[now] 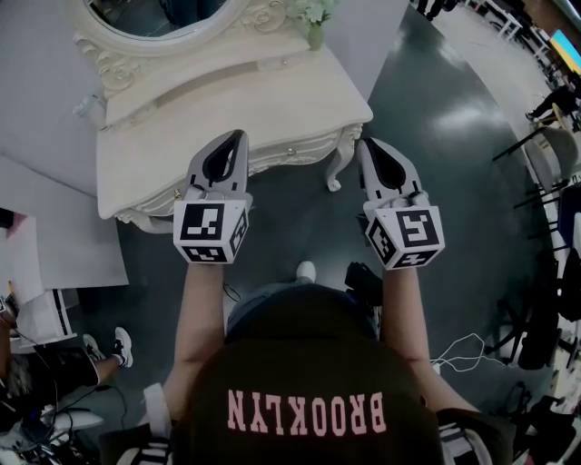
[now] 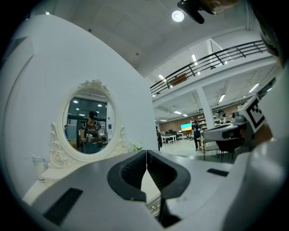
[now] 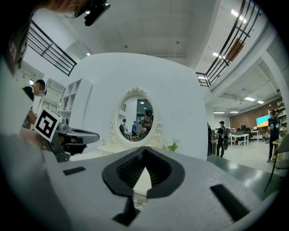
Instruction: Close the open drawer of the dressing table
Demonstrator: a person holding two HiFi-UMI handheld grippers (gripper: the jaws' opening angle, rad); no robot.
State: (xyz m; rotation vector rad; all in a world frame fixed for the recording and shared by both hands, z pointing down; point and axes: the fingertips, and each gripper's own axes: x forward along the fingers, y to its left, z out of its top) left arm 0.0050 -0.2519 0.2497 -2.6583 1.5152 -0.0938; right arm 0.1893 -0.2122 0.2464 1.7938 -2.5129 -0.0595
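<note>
The cream dressing table (image 1: 254,100) with its oval mirror (image 1: 163,18) stands straight ahead of me. Under its front edge runs the drawer front (image 1: 290,151) with a small knob; how far it stands out I cannot tell. My left gripper (image 1: 239,134) is level and shut on nothing, its tip over the table's front edge. My right gripper (image 1: 362,143) is also shut and empty, by the table's right front leg (image 1: 338,168). In the left gripper view the left gripper (image 2: 146,153) frames the knob (image 2: 156,208). The right gripper (image 3: 144,151) faces the mirror (image 3: 137,115).
A small vase of flowers (image 1: 314,27) and a little bottle (image 1: 86,109) stand on the table. A white partition (image 1: 54,245) lies at left. Another person's feet (image 1: 109,350) are at lower left, cables (image 1: 463,350) on the floor at right, chairs (image 1: 554,154) farther right.
</note>
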